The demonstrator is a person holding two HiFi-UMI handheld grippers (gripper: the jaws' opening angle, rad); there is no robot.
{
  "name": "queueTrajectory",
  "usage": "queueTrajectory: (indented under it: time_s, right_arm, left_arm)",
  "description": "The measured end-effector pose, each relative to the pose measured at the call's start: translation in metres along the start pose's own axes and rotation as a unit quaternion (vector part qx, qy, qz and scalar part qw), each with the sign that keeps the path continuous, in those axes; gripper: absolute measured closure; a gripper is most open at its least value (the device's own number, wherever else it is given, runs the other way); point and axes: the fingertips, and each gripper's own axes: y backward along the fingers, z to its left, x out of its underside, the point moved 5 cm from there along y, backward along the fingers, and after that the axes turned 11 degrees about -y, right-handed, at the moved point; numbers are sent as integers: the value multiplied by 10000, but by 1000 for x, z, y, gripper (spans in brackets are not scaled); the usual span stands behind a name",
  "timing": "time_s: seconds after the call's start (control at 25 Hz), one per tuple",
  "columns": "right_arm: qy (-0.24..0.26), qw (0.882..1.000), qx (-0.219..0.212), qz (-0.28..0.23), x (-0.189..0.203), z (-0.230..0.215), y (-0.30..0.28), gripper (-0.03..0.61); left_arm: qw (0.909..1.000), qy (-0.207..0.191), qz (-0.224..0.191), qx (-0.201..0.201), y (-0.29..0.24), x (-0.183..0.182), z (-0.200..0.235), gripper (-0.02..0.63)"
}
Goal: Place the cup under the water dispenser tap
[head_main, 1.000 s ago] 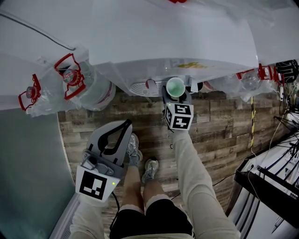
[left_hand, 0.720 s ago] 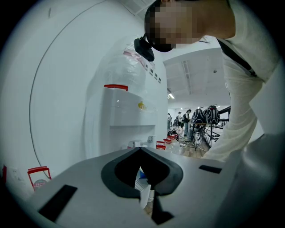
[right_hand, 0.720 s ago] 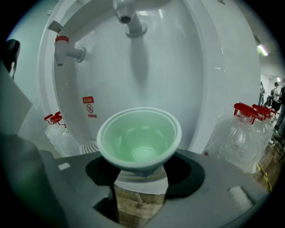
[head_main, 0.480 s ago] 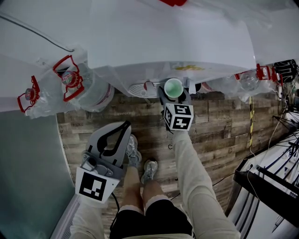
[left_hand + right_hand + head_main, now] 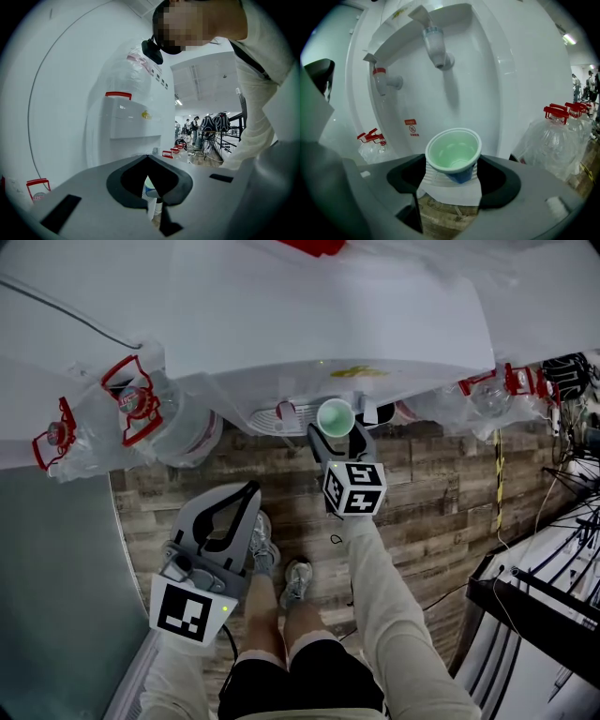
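A white cup (image 5: pixel 335 416) with a green inside stands upright on the white ledge (image 5: pixel 450 193) of the water dispenser (image 5: pixel 328 315). In the right gripper view the cup (image 5: pixel 453 152) sits below the blue tap (image 5: pixel 436 47); the red tap (image 5: pixel 384 80) is to its left. My right gripper (image 5: pixel 337 442) is just behind the cup, its jaws opening wide with the cup's foot still between them (image 5: pixel 452 176), untouched by the pads. My left gripper (image 5: pixel 251 491) hangs lower left, away from the dispenser, its tips together (image 5: pixel 149 157) and holding nothing.
Large bagged water bottles with red handles flank the dispenser (image 5: pixel 159 418) (image 5: pixel 497 395) (image 5: pixel 562 136). A dark rack with cables (image 5: pixel 544 596) stands at the right and a grey panel (image 5: pixel 56 596) at the left. The person's feet (image 5: pixel 281 563) rest on the wooden floor.
The right gripper's jaws have spread and it has drawn back a little from the cup, which stays on the ledge. The left gripper has not moved.
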Motion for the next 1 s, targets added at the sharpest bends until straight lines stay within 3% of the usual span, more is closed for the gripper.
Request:
queueTrajectory:
  time_s: [0.48, 0.84, 0.92, 1.0]
  right_arm:
    - [137, 9997, 152, 125, 1, -8, 10, 239]
    - [-137, 9999, 9, -28, 0, 5, 35, 239]
    - [-205, 9998, -49, -72, -3, 10, 47, 253]
    - [-158, 9997, -99, -138, -6, 16, 60, 323]
  left_arm:
    - [9999, -69, -137, 29, 3, -14, -6, 609]
    - [9999, -121, -111, 36, 7, -25, -11, 609]
    - [9998, -139, -154, 28, 7, -32, -12, 609]
    - [9997, -155, -198, 27, 8, -38, -14, 609]
